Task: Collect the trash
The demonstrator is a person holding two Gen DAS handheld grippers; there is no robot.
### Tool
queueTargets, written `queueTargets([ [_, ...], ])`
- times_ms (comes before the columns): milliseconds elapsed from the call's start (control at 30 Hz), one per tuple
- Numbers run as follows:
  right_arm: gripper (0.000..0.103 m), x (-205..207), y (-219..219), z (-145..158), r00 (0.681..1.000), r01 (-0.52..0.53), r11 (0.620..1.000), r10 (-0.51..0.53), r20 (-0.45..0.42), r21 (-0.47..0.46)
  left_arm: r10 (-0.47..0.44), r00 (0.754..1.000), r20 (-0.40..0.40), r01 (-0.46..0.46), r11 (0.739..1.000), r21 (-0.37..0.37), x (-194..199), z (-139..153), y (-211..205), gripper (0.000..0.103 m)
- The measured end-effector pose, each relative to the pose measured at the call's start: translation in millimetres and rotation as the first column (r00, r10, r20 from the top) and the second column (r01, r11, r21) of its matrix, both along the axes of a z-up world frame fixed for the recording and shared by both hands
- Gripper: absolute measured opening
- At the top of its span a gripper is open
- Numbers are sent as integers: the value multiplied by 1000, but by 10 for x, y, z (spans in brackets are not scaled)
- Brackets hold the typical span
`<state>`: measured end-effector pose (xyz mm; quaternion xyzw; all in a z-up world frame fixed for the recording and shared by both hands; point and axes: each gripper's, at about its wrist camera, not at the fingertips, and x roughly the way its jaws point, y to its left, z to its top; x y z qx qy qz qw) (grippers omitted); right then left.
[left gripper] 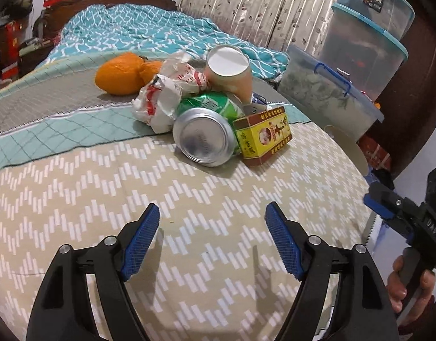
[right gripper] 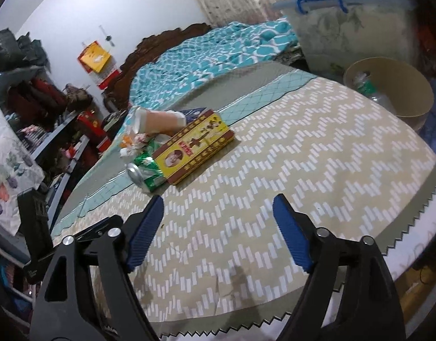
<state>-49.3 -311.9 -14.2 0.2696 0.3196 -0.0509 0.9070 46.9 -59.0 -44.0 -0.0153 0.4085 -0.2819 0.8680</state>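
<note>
A pile of trash lies on the bed: a green can point(left gripper: 206, 133) on its side, a yellow and brown box point(left gripper: 262, 135), a paper cup point(left gripper: 230, 71), crumpled white wrappers point(left gripper: 167, 96) and an orange peel point(left gripper: 120, 74). The right wrist view shows the box point(right gripper: 194, 146), the can point(right gripper: 145, 174) and the cup point(right gripper: 158, 120). My left gripper point(left gripper: 212, 238) is open and empty, short of the can. My right gripper point(right gripper: 218, 230) is open and empty, short of the box; it also shows in the left wrist view point(left gripper: 399, 213). A round tan bin point(right gripper: 388, 91) holds a plastic bottle point(right gripper: 365, 85).
The bed has a beige zigzag cover point(right gripper: 274, 170) and a teal patterned blanket point(left gripper: 150, 31). Clear plastic storage boxes point(left gripper: 362, 45) are stacked at the right of the bed. Cluttered shelves point(right gripper: 47, 119) stand at the left.
</note>
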Motion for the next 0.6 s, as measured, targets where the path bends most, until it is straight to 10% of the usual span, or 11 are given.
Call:
queueTargets([
  [600, 100, 115, 171, -55, 997, 31, 998, -34, -65, -47, 110, 992, 57, -114, 990, 85, -3, -22, 53, 94],
])
